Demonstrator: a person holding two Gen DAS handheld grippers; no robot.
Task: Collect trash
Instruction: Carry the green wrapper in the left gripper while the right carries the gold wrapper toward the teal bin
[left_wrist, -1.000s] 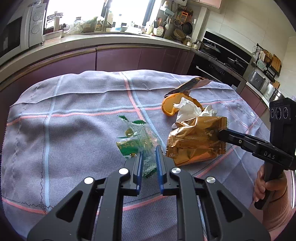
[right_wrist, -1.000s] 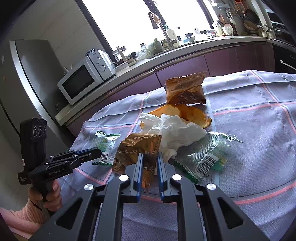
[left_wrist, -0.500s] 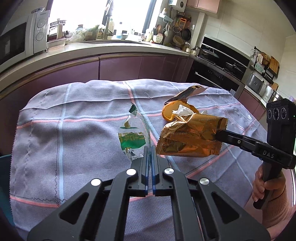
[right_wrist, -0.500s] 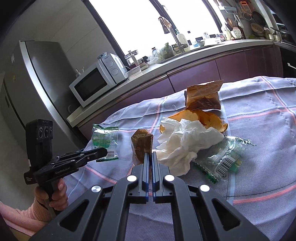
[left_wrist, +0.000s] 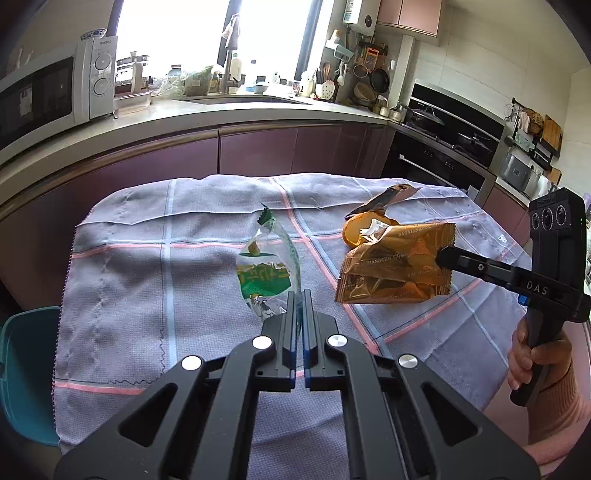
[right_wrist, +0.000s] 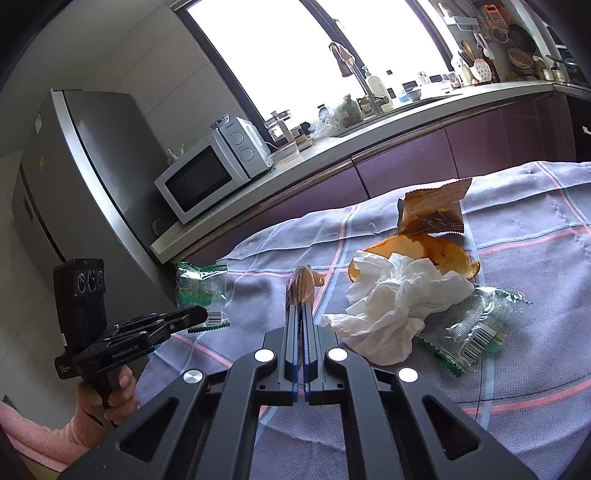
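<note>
My left gripper (left_wrist: 299, 295) is shut on a clear green snack wrapper (left_wrist: 266, 266) and holds it above the table; it also shows in the right wrist view (right_wrist: 201, 291). My right gripper (right_wrist: 301, 306) is shut on a golden-brown snack bag (left_wrist: 397, 266), seen edge-on in its own view (right_wrist: 301, 284). On the cloth lie a crumpled white tissue (right_wrist: 391, 306), orange peel (right_wrist: 443, 251), a second brown bag (right_wrist: 432, 210) and another clear green wrapper (right_wrist: 469, 332).
A grey checked cloth (left_wrist: 147, 258) covers the table. A teal bin (left_wrist: 26, 369) stands at the table's left edge. A kitchen counter with a microwave (right_wrist: 210, 173) runs behind, and a fridge (right_wrist: 85, 177) stands at the far left.
Both grippers closed on their wrappers and lifted them off the cloth. The left gripper has drawn back and up, the right one also raised.
</note>
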